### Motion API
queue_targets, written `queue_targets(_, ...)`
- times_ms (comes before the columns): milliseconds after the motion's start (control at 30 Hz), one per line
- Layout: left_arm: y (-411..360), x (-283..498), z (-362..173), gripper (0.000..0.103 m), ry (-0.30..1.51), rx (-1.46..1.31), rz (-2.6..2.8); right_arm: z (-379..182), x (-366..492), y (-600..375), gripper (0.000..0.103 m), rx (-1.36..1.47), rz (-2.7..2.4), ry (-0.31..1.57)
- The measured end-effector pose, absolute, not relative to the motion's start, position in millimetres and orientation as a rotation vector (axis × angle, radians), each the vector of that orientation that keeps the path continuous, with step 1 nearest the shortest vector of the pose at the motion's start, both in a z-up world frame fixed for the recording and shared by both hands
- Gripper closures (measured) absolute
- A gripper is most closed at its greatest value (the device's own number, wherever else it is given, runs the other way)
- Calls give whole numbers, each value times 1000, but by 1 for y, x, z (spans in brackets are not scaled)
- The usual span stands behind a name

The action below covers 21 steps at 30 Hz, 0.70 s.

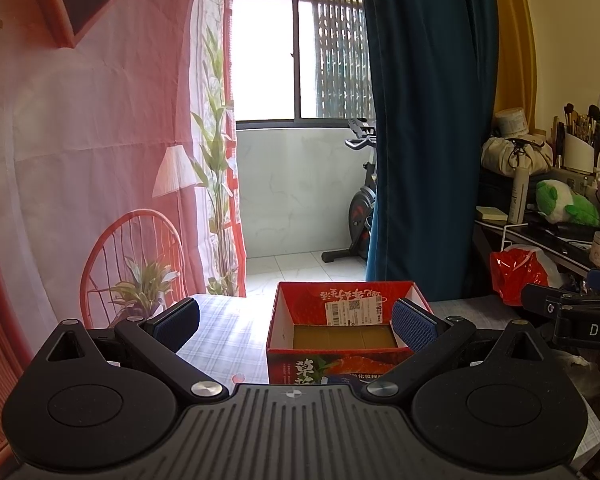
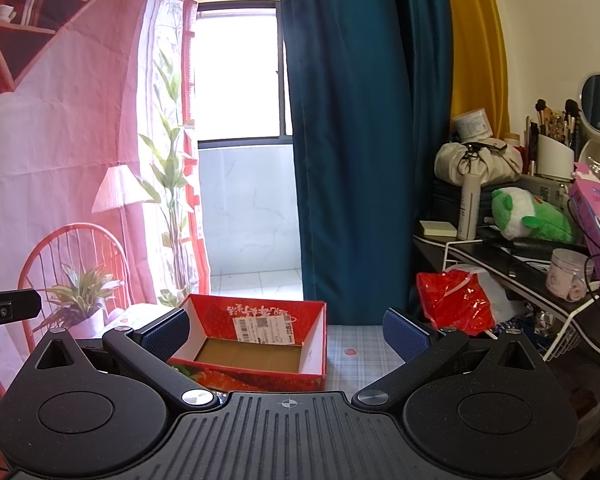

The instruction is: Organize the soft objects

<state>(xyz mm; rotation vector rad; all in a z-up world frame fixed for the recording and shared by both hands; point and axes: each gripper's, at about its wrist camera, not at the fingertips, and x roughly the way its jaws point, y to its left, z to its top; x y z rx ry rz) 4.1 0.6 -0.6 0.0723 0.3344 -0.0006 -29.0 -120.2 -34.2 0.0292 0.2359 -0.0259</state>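
Plush toy (image 2: 530,214), green and white, lies on cluttered shelf at right, beside white bottle (image 2: 469,206), well apart from red box (image 2: 256,350) on checked table (image 2: 360,356); box empty, open-topped. Toy likely light, squashy, non-slip; best pinched across round body, not ear. Left gripper (image 1: 296,322) and right gripper (image 2: 286,332) both hover near box, jaws spread wide, holding nothing. Red plastic bag (image 2: 456,300) hangs below shelf

home bedroom | curtains (image 2: 364,120) | makeup brushes (image 2: 556,120) | vanity mirror (image 2: 599,102)
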Motion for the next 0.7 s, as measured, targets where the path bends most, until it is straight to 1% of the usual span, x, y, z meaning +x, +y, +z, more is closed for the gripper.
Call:
queue_targets(567, 4, 10, -5, 0, 341, 65, 8, -37, -31, -124, 0, 50, -28, 222)
queue_targets(700, 15, 15, -13, 0, 311, 31, 47, -49, -29, -128, 0, 56, -8, 199)
